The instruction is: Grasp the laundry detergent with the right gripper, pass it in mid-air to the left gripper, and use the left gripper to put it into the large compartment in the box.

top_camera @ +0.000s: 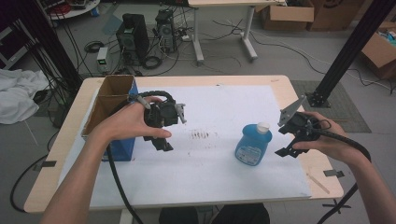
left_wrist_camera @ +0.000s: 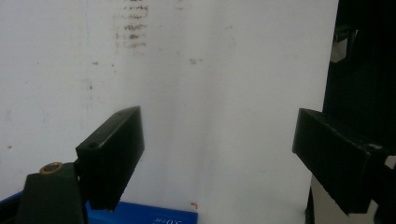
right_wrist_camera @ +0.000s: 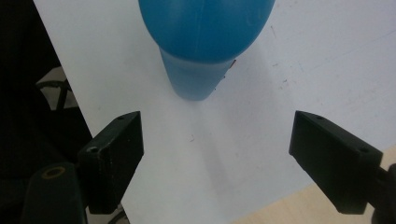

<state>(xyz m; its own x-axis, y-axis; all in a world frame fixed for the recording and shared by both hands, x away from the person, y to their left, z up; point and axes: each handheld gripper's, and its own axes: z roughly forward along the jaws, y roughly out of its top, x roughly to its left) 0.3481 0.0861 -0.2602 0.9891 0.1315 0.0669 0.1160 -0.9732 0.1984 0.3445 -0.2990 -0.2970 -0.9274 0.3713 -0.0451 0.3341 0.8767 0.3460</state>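
White sheet (top_camera: 210, 168) covers most of the wooden table (top_camera: 65, 154), and both of the person's forearms come in over its near edge. The right gripper (top_camera: 286, 151) sits in the right hand (top_camera: 327, 142) near the table's right side, low over the sheet, with its 2 black jaws spread wide and nothing between them. Just to its left stands the blue bottle (top_camera: 253, 142), upright on the sheet, with a white cap and a label on its face. In the right gripper view the blue bottle (right_wrist_camera: 205, 42) lies straight ahead of the open jaws, clear of both, and the right gripper (right_wrist_camera: 217, 154) has only white sheet (right_wrist_camera: 280, 93) under the gap.

The left gripper (top_camera: 166, 140) is held by the left hand (top_camera: 128, 123) over the sheet's left part, well apart from the bottle. In the left gripper view the left gripper (left_wrist_camera: 219, 149) also stands wide open and empty above the white sheet (left_wrist_camera: 210, 70).

Beside the left hand, a blue cardboard box (top_camera: 112, 105) with an open top rests at the sheet's left edge. Between the grippers, a little farther in, a patch of brown smudges (top_camera: 201, 135) marks the sheet.
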